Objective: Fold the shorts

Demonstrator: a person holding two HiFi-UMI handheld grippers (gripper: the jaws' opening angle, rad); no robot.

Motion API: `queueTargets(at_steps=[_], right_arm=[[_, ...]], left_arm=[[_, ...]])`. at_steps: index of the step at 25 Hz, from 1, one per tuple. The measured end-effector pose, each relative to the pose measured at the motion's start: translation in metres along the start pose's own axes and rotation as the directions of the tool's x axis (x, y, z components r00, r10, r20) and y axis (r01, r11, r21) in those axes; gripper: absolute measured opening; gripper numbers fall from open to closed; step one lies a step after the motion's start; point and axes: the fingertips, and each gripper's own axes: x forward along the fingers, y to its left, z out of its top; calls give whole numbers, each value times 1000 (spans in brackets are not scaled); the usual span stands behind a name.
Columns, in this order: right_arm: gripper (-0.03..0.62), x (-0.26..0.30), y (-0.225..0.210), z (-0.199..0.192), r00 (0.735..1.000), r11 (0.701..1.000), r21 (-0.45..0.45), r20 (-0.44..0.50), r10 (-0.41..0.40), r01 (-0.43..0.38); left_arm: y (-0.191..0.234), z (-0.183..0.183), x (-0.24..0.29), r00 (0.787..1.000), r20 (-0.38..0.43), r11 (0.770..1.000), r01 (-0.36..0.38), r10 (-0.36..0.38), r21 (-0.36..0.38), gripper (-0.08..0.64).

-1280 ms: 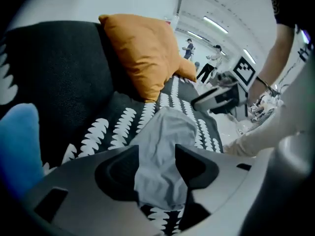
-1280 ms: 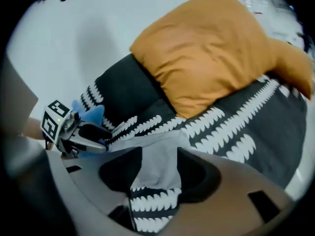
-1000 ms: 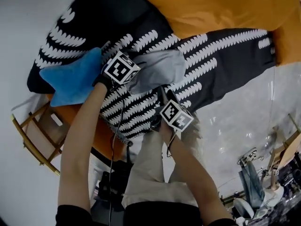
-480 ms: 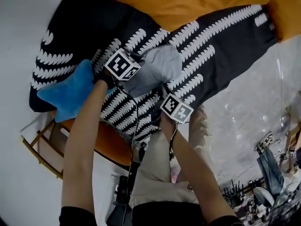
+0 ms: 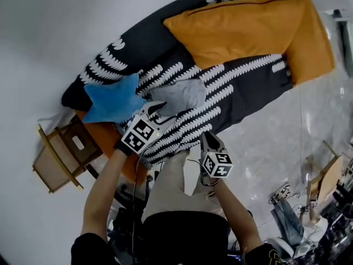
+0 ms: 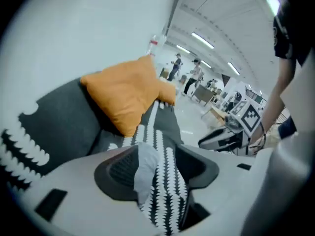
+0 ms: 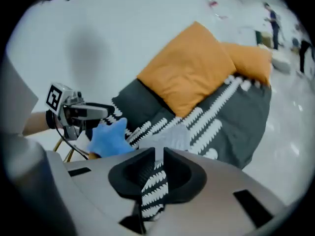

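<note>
Beige trousers (image 5: 168, 197) of the person were nearest, at the near edge of the black-and-white blanket (image 5: 248, 87). Right gripper (image 5: 208, 141) hung over that near edge. Its jaws were only a slit apart after just opening slightly, with nothing between them. Left gripper (image 5: 157, 110) hung to its left above the blanket, jaws wide after just opening and empty; only cloth below showed through the gap. Grey shorts (image 5: 183, 94) lay in a compact bundle on the blanket just beyond the left gripper, touched by neither gripper. Blue star cushion (image 5: 113, 99) sat left of the shorts, with a wooden chair (image 5: 55, 162) nearer, at left. Orange pillow (image 5: 237, 29) lay farthest.
</note>
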Motion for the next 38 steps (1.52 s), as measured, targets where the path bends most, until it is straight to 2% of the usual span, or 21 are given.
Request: queueTargets(at_steps=[2,3,6,9,11,14,16,18,19,20,21,23,25,27,30,32,38], right_arm=[[67,-56,28,44,997,978,-205,63,43,-29],[60,-85,39,67,993,965,-260,104,60,-31],[34,-165,76,118,973,946,-324,214,87,-14],[20,-227,122,158,943,927,-375,304,134,-10],[17,-264,155,188,916,901,-434,362,172,3],[17,-309,212,229,867,849,-529,428,257,9],[17,-338,248,241,824,802,-596,464,324,20],[17,-364,275,246,784,753,-657,490,380,46],[17,-373,287,248,767,729,-683,494,410,49],[17,-380,298,249,754,709,-704,490,439,44],[17,-384,307,250,747,693,-720,479,461,34],[15,-390,318,248,745,662,-749,446,496,7],[15,-395,325,245,740,636,-771,420,525,-14],[15,-402,336,241,725,621,-783,408,554,-33],[15,-412,354,236,691,592,-804,398,603,-54],[15,-415,356,230,686,579,-814,390,614,-55],[15,-414,347,218,705,601,-797,394,589,-57]], left_arm=[[-50,29,-60,996,91,1000,-14,12,22,244],[-73,43,-87,991,135,999,-24,20,29,236],[-128,76,-165,962,258,995,-94,85,23,204],[-162,100,-235,902,382,979,-201,199,-36,184],[-176,113,-276,848,450,959,-271,280,-85,181],[-180,127,-336,748,527,911,-381,403,-155,169],[-188,135,-371,682,595,889,-438,424,-132,163],[-200,147,-401,596,685,859,-504,419,-86,147],[-203,153,-415,550,719,839,-536,425,-87,142],[-206,157,-429,509,741,823,-558,439,-104,134],[-208,159,-441,476,752,809,-574,456,-127,123],[-211,159,-457,432,751,780,-601,499,-174,34],[-214,153,-464,401,740,762,-607,540,-227,15],[-218,146,-471,380,739,756,-600,557,-262,14],[-226,135,-482,361,729,728,-631,582,-269,14],[-228,127,-482,357,719,717,-639,596,-277,14],[-234,122,-486,349,712,719,-622,609,-310,14]])
